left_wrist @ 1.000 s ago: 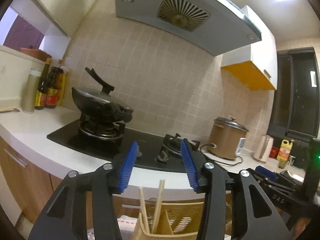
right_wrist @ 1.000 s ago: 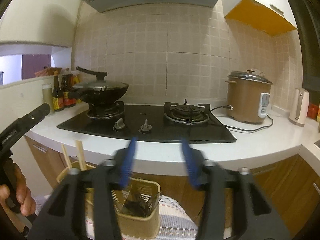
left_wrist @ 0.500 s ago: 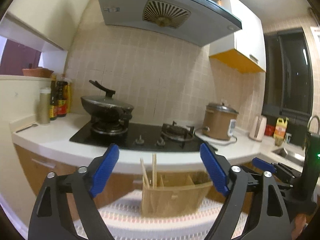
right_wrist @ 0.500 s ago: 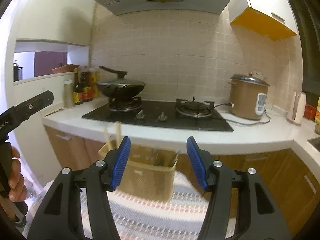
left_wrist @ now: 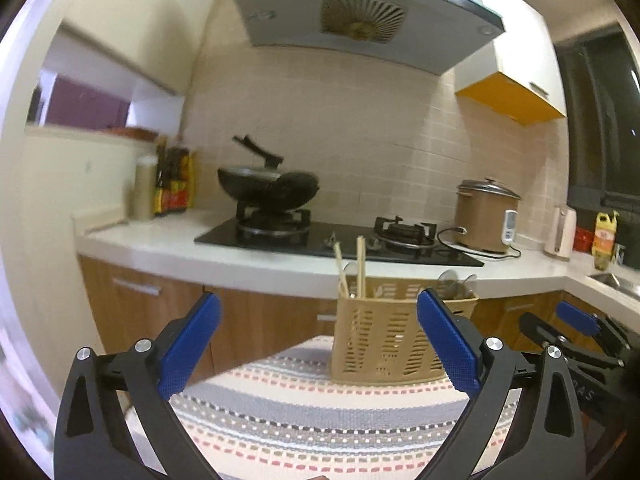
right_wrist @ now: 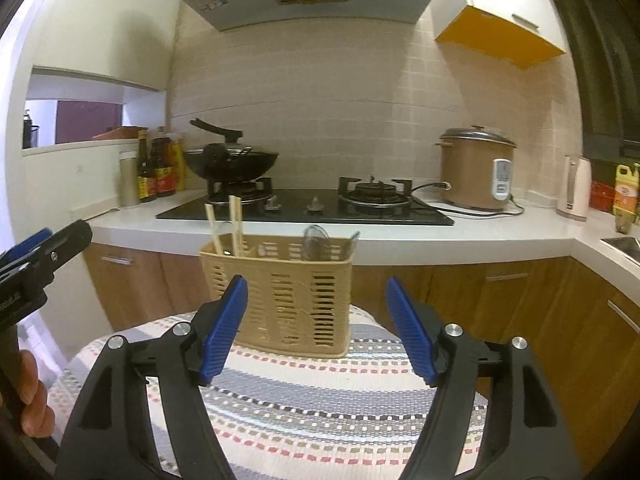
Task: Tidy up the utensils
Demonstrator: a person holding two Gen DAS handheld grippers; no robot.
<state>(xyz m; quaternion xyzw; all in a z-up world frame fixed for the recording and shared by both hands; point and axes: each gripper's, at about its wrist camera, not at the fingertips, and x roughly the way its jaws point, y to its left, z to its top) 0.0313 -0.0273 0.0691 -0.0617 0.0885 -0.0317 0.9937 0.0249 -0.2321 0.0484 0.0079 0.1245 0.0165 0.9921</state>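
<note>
A beige slotted utensil basket stands on a striped woven cloth. Two wooden chopsticks stand upright in its left end. Metal spoons stick up at its right end. My left gripper is open and empty, in front of the basket and to its left. My right gripper is open and empty, right in front of the basket. The right gripper also shows at the right edge of the left wrist view.
Behind the cloth runs a white counter with a black gas hob, a wok, sauce bottles, a brown rice cooker and a kettle. Wooden cabinets sit below. A sink is far right.
Both grippers have pulled back and dropped lower, so the basket and the striped cloth now show in full. Both pairs of jaws have opened wider.
</note>
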